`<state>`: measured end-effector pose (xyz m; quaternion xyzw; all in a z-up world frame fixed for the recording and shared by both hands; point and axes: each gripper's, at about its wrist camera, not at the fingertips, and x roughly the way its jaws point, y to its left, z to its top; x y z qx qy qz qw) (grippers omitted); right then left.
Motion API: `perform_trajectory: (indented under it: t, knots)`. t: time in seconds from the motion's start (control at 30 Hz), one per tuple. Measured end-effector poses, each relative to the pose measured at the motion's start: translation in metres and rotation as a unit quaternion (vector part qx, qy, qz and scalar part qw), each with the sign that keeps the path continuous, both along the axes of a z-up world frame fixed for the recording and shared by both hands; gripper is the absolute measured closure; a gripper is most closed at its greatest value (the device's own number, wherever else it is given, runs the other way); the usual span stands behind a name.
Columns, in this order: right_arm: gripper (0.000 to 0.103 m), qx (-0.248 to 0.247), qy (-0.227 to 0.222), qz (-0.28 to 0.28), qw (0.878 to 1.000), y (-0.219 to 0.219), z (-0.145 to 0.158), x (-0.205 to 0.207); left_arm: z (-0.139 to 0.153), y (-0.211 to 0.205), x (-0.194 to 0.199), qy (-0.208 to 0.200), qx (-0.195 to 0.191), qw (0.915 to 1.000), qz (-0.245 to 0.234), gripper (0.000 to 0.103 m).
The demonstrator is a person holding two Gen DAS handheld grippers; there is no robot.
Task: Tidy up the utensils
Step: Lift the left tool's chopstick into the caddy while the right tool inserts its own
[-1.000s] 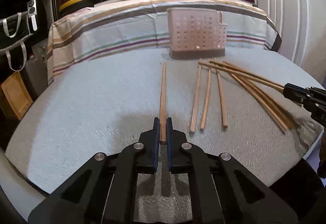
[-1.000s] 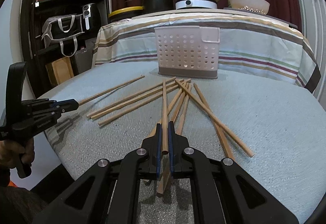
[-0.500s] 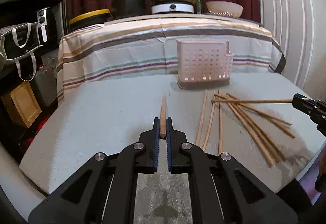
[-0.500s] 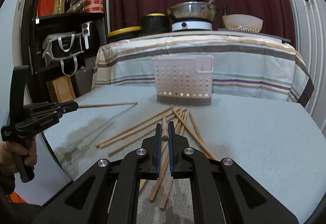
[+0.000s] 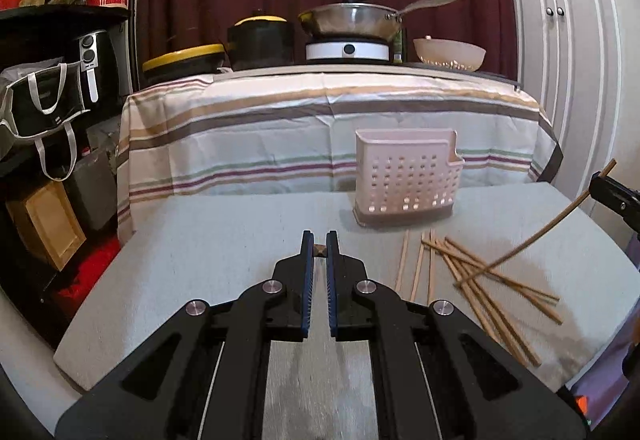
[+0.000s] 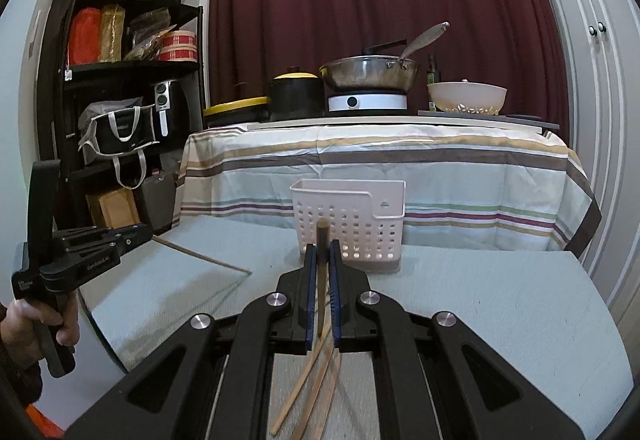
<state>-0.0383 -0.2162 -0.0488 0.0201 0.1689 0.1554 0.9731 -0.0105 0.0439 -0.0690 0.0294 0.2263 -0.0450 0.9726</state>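
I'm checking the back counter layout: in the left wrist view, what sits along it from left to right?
Flat black pot with yellow lid → taller black pot with yellow lid → steel pan on a white round burner → pale bowl.

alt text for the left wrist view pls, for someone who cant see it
The left claw is shut on a chopstick, seen end-on, above a grey table. Ahead to the right stands a perforated utensil holder, with loose chopsticks on the table before it. The right claw holds another chopstick at the right edge.
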Motion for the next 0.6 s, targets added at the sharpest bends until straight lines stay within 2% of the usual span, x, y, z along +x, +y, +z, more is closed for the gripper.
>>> perform_trajectory:
  t: [0.33,0.6]
  knots:
    - [0.096,0.001,-0.007,0.002,1.0,0.011,0.009,0.04,0.022,0.002,0.034,-0.007,-0.009,0.9999,-0.01,0.096]
    - [0.096,0.015,-0.015,-0.001,1.0,0.008,0.02,0.054,0.042,0.004,0.056,-0.016,-0.018,0.9996,-0.015,0.096]
